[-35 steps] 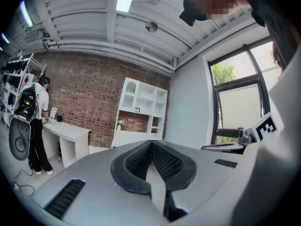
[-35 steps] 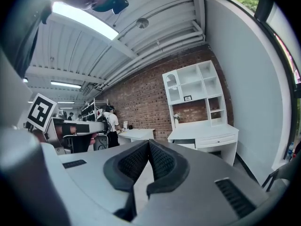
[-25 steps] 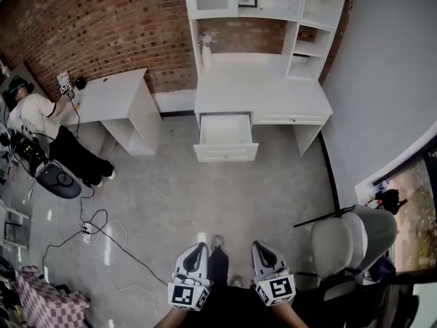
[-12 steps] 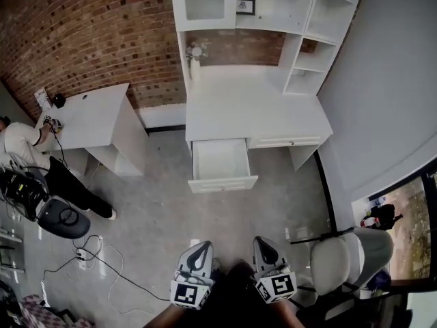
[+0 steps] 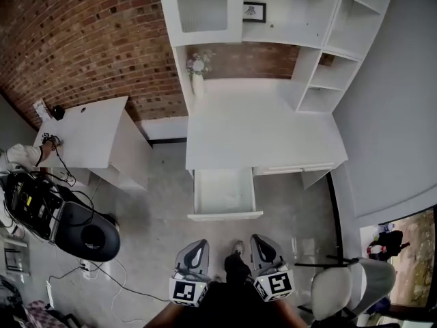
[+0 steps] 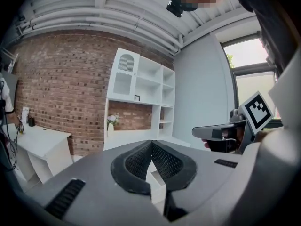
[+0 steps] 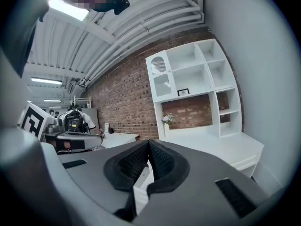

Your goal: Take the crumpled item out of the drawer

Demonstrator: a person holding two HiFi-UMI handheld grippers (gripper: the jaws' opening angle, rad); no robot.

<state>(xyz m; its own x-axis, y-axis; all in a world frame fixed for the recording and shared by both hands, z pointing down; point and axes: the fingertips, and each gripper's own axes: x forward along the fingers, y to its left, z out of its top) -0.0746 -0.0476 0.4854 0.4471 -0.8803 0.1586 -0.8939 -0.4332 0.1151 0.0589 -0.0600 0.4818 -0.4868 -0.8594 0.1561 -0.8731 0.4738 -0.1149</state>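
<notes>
Since a second ago the white desk (image 5: 266, 125) and its open drawer (image 5: 224, 214) have drawn closer and sit lower in the head view; the seated person has slid nearly off the left edge.

Far left: white side table (image 5: 85, 132) against the brick wall (image 5: 89, 39). On the desktop, a vase of flowers (image 5: 197, 74). Hutch shelf above holds a framed picture (image 5: 254, 11).

The drawer is pulled out and its interior reads plain white; the crumpled item can't be made out in it from here.

Left gripper (image 5: 194, 250) and right gripper (image 5: 263, 247) are low, well short of the drawer, each with its pads meeting at the tips.
</notes>
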